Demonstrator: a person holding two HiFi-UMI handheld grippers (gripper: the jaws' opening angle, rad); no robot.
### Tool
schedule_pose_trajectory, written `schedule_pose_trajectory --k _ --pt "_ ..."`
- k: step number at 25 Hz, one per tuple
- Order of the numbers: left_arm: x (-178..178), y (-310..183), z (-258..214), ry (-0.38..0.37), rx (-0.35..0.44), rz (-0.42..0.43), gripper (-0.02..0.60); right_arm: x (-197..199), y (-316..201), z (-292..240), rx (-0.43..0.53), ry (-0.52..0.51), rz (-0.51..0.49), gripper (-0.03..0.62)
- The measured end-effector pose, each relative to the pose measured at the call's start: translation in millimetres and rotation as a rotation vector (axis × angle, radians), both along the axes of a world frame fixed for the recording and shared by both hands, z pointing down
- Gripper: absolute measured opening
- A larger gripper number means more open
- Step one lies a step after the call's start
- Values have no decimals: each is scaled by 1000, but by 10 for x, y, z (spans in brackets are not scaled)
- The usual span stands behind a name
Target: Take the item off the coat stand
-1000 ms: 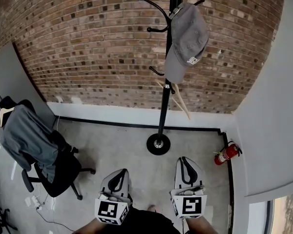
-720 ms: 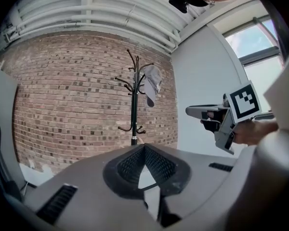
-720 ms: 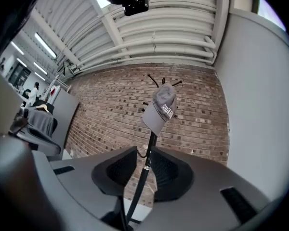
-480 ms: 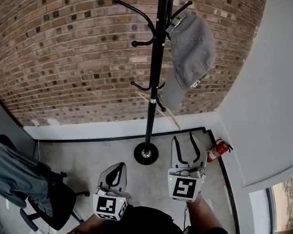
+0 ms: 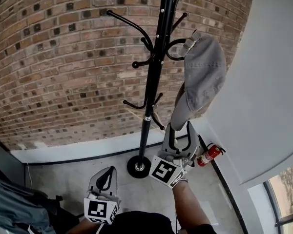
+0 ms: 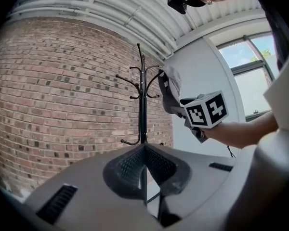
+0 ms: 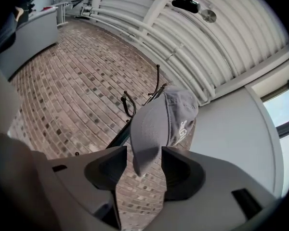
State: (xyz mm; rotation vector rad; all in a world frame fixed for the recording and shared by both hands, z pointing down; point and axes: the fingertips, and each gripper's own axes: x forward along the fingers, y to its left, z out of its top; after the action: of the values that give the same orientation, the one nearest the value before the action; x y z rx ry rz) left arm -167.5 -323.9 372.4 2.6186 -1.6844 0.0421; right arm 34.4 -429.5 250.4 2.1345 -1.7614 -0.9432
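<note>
1. The gray cap (image 5: 203,74) hung by its back strap from a right-hand hook of the black coat stand (image 5: 150,94), in front of the brick wall (image 5: 63,67), with its brim pointing down.
2. The right gripper (image 5: 180,126) had risen from its low place of a second before, when both grippers sat near the bottom of the head view, and reached the cap's lower edge.
3. In the right gripper view, that gripper (image 7: 144,155) stood with its jaws apart and the brim of the cap (image 7: 159,121) between them, not yet pinched. Half a second earlier the jaws were already spread, but below the cap.
4. The left gripper (image 5: 106,179) stayed low and well apart from the stand. Its own view showed its jaws (image 6: 144,165) pressed together on nothing, with the stand (image 6: 142,105) and cap (image 6: 169,88) beyond.
5. The head view had tilted upward. The chair (image 5: 10,204) draped with a jacket, fully seen a second before, was reduced to a sliver at the bottom left corner.
6. A red fire extinguisher (image 5: 208,155) sat on the floor by the white wall (image 5: 268,82), near the stand's round base.
</note>
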Motion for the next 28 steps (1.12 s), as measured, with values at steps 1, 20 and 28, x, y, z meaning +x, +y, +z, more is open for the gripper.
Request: schedule_pose_trajectory --k 1,20,28 --pt "-28 -41 2 0 1 10 25 7 -14 -43 24 -4 18 207" --pt "64 -300 13 46 4 183 25 554 436 -684 282 -238 115 31" --pt "78 -227 -34 89 9 174 25 780 566 -1260 324 -293 89 31"
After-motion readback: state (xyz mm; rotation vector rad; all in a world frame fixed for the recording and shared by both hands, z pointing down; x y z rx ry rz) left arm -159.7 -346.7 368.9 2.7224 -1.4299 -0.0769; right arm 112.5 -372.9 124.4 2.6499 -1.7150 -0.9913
